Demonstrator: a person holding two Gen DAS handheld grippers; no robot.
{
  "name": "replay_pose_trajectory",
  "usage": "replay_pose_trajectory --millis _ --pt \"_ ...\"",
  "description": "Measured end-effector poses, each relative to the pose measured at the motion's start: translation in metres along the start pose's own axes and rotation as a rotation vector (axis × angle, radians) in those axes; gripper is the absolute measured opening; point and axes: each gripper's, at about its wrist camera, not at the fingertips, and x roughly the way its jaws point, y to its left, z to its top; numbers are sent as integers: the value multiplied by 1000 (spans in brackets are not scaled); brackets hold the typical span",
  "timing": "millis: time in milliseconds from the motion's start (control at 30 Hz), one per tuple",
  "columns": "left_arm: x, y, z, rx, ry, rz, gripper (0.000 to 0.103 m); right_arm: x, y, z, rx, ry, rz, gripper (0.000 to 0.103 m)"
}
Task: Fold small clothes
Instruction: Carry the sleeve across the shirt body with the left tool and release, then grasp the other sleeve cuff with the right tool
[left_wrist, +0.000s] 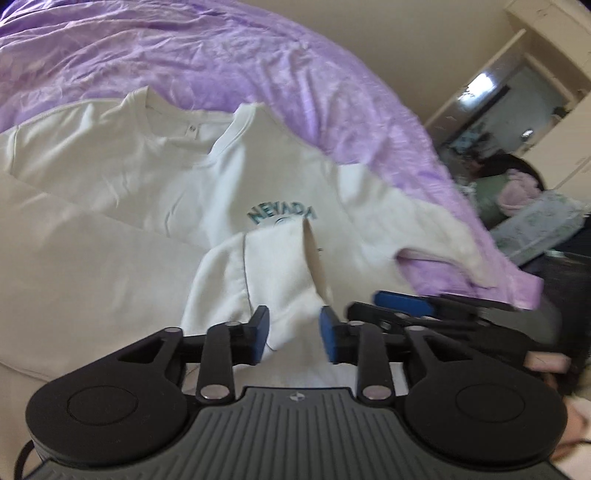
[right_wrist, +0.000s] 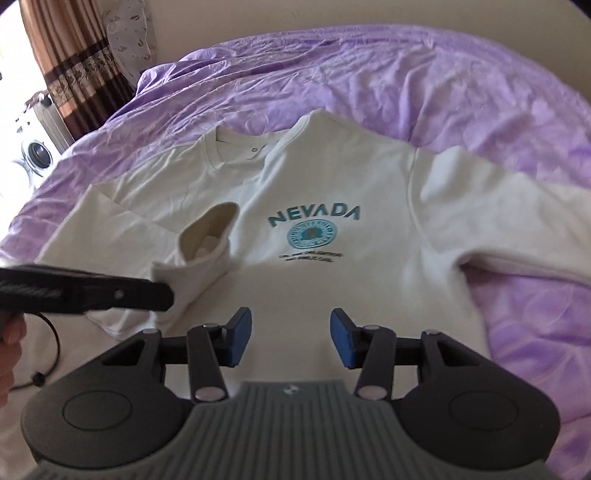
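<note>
Sweatshirt (right_wrist: 332, 177) flat, collar pointing away; sleeve (right_wrist: 199, 254) folded inward.

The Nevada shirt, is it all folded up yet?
Not yet. The sweatshirt lies mostly spread; only one sleeve is folded across its front.

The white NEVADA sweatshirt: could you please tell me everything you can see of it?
The white NEVADA sweatshirt looks like soft knit cotton, with a ribbed crew neck, teal lettering over a round teal emblem and small dark text. It lies front up on the purple bedspread. One sleeve is folded across the chest, its cuff open; the other is spread out. The left gripper is open around the folded sleeve.
</note>
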Motion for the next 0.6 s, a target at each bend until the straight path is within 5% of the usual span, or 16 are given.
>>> replay_pose_trajectory --millis 100,267,400,600 --pt "-33 4 0 29 -27 0 47 -1 2 6 41 5 31 45" --pt "-89 25 7 102 -79 195 47 -3 6 14 69 5 57 45" --pt "-118 58 9 80 -85 353 47 9 6 16 121 33 104 35" --pt "-139 107 1 0 -81 442 47 38 2 6 211 100 107 35"
